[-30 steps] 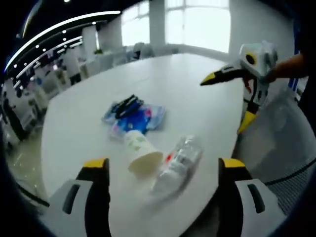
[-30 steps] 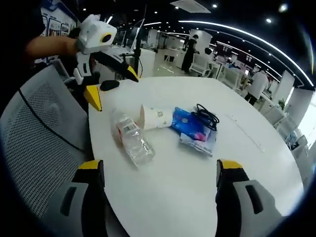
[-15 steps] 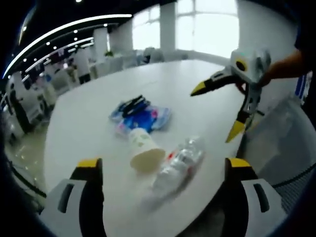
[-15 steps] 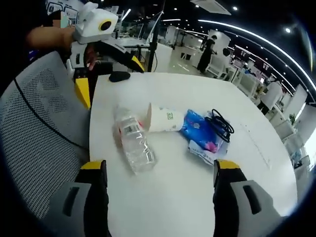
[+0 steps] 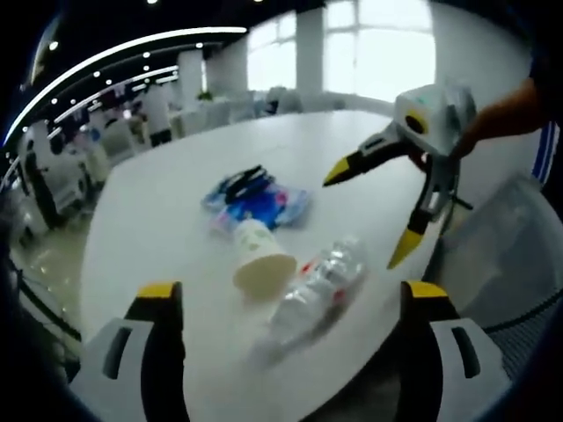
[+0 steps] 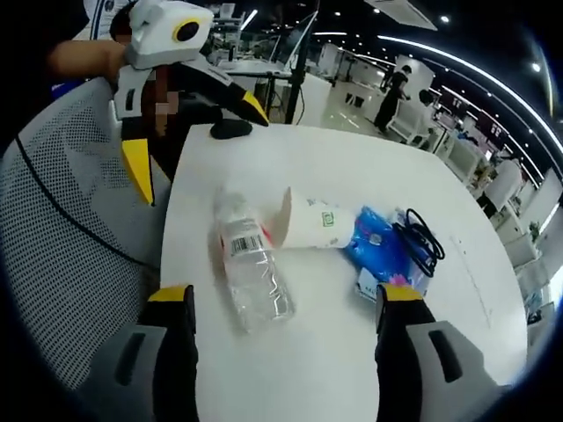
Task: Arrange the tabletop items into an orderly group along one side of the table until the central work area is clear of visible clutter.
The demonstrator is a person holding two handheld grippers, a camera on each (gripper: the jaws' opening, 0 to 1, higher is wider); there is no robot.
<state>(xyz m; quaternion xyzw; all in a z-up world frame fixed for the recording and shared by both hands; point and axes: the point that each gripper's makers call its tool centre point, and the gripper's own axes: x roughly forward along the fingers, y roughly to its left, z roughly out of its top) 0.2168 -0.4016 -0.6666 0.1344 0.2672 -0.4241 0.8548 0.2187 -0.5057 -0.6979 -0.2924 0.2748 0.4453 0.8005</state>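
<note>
Near the white table's (image 5: 149,220) edge a clear plastic bottle (image 5: 317,286) lies on its side. A paper cup (image 5: 261,261) lies tipped beside it, mouth toward me. Behind the cup sit a blue packet (image 5: 264,204) and a coiled black cable (image 5: 246,183). My left gripper (image 5: 295,294) is open, its jaws framing the bottle from a distance. My right gripper (image 5: 368,215) hangs open above the table edge, right of the bottle. In the right gripper view, my right gripper (image 6: 286,297) is open before the bottle (image 6: 253,272), cup (image 6: 312,221), packet (image 6: 378,242) and cable (image 6: 420,237). The left gripper (image 6: 198,148) is open at upper left.
A black mouse (image 6: 230,130) rests at the table's far corner. A grey mesh chair (image 6: 62,237) stands against the table edge next to the bottle, and its back (image 5: 501,255) rises on the right in the left gripper view. Office desks and people fill the background.
Both views have drawn closer to the bottle and cup. The right gripper has come lower and nearer the bottle. The items lie where they were.
</note>
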